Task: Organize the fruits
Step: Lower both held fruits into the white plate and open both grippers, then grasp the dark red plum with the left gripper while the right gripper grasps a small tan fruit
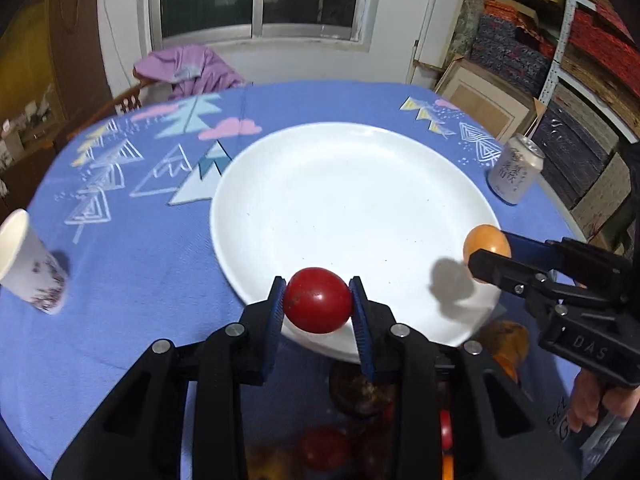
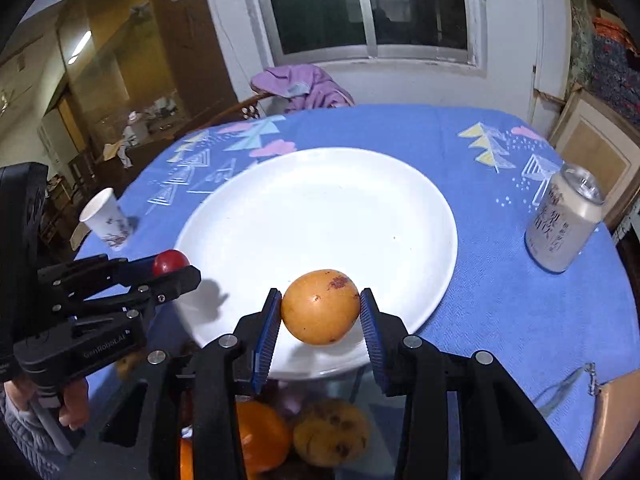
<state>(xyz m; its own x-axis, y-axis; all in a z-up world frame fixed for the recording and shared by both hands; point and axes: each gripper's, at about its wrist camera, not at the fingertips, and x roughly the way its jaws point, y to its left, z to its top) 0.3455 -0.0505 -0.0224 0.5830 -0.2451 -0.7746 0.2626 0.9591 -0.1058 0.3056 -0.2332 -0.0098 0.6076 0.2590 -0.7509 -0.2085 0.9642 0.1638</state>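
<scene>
Fruits (image 1: 318, 300) above blue-clothed table (image 1: 160, 280)

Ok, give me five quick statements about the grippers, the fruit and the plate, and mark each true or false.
1. The left gripper holds a red fruit. True.
2. The right gripper is open and holds nothing. False: it is shut on an orange-yellow fruit.
3. Several fruits already lie on the white plate. False: nothing lies on the plate; the two fruits over its near edge are in the grippers.
4. A drink can stands on the blue tablecloth, to the right of the plate. True.
5. The paper cup sits on the plate. False: it stands on the tablecloth, to the left of the plate and apart from it.
</scene>
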